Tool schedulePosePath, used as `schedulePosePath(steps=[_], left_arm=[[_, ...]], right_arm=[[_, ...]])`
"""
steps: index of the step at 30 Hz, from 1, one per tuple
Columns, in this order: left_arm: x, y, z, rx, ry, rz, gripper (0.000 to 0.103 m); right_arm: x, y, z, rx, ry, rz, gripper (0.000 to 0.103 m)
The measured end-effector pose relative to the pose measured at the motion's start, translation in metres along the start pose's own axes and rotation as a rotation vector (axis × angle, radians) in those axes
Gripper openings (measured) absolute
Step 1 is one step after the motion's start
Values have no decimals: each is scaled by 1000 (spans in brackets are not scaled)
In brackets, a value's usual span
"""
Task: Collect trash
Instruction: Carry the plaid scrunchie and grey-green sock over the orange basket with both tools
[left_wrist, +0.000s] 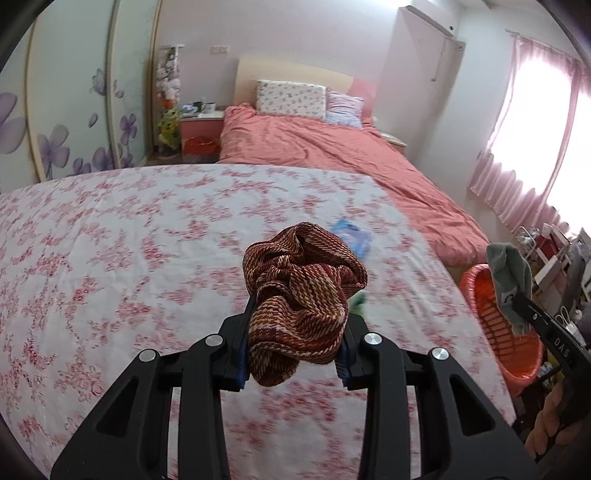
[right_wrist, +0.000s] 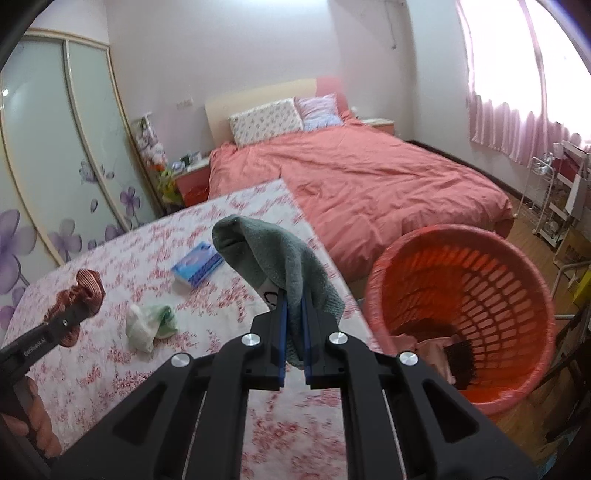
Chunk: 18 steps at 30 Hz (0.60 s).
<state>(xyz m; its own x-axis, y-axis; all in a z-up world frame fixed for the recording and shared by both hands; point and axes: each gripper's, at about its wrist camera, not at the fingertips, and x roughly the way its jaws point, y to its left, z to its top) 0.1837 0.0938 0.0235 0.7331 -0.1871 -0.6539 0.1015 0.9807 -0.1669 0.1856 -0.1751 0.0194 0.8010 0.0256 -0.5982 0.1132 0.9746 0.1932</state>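
Mid-carry toward the orange perforated plastic basket (right_wrist: 480, 295), off the table's right edge. Left gripper (left_wrist: 295, 350) pinching a crumpled red-brown woven cloth (left_wrist: 299, 295); right gripper (right_wrist: 294, 339) pressed on a soft grey-green sock (right_wrist: 280, 258). Next, probably: swing both over the rim, release. Still on floral tablecloth (right_wrist: 110, 266): crinkled white-green plastic bag (right_wrist: 149, 326), flat blue tissue pack (right_wrist: 197, 264).
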Motion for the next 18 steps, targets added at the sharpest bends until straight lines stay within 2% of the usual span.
schedulePosePath(steps=[10,18], left_arm=[[-14,-39,0,42,-20,-77,35],[-20,-71,1,84,-41,-136,35]], right_arm=[[-43,-31,4,52,-93,-39,8],[-61,-53,6,83,-139,-98,8]])
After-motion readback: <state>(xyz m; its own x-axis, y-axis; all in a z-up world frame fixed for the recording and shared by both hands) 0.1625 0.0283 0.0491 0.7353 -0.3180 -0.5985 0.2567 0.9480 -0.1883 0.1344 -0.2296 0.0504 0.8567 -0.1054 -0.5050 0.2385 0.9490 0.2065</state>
